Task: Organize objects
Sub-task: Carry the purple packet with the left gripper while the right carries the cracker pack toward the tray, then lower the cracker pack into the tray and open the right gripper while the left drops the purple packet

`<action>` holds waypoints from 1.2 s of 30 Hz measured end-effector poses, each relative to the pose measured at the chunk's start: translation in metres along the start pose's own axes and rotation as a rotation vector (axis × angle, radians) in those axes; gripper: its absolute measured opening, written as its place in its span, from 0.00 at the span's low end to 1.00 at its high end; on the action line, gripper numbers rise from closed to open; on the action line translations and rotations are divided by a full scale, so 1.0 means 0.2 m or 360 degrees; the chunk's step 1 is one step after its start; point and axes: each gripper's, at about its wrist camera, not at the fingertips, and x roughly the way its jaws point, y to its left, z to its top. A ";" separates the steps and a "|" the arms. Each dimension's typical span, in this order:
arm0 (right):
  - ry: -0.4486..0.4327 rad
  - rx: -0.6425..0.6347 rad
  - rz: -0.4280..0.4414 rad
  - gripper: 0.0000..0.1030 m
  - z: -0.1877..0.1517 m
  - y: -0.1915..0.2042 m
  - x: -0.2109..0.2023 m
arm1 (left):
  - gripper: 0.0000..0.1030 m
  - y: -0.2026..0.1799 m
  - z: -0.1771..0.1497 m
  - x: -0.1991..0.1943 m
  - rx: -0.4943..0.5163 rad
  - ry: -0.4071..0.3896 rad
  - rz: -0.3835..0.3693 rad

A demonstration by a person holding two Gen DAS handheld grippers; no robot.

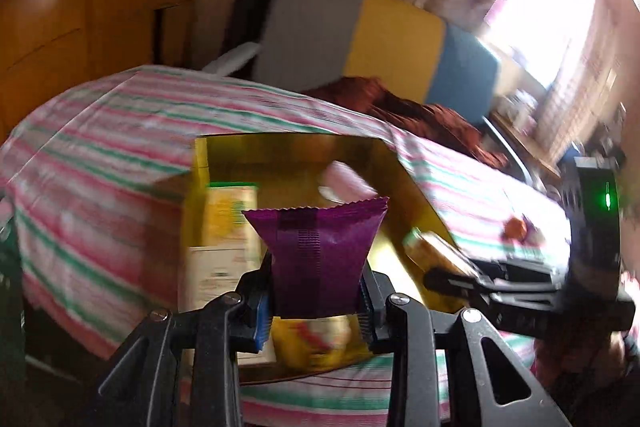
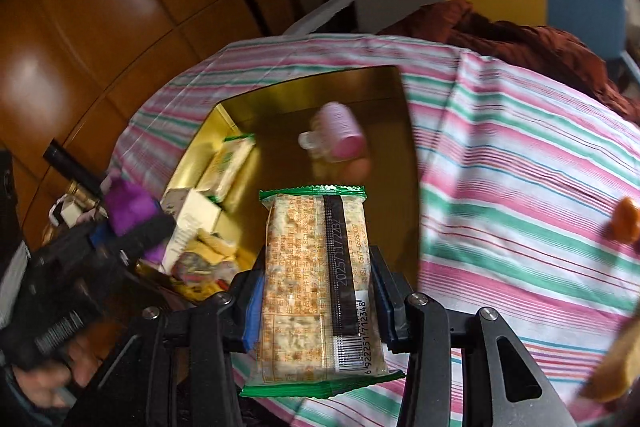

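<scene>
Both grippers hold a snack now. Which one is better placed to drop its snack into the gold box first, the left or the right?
Probably the left. The left gripper holds the purple packet directly above the gold box. The right gripper grips the green-edged cracker pack nearer the box's front edge, partly above the striped cloth.

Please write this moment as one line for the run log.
left tool: shut on purple packet | right tool: shut on cracker packet | both near gold box | box: pink bottle inside

I'm seeing a purple packet (image 1: pixel 320 259), a green-edged cracker pack (image 2: pixel 316 283), a gold box (image 2: pixel 372 87), a pink bottle (image 2: pixel 338 137), and a pink-green-white striped cloth (image 2: pixel 520 155).
</scene>
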 end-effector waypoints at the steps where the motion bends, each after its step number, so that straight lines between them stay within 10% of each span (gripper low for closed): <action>1: 0.0010 -0.0015 0.0011 0.44 0.00 0.03 0.03 | 0.32 0.05 0.01 -0.01 -0.0032 -0.0006 0.0017; 10: 0.0078 -0.0068 0.0094 0.44 0.02 0.16 0.17 | 0.32 0.27 0.05 -0.02 -0.0165 -0.0022 0.0091; 36: 0.0042 -0.0011 -0.0025 0.52 0.31 0.18 0.38 | 0.32 0.11 0.24 0.29 -0.0050 0.0070 0.0013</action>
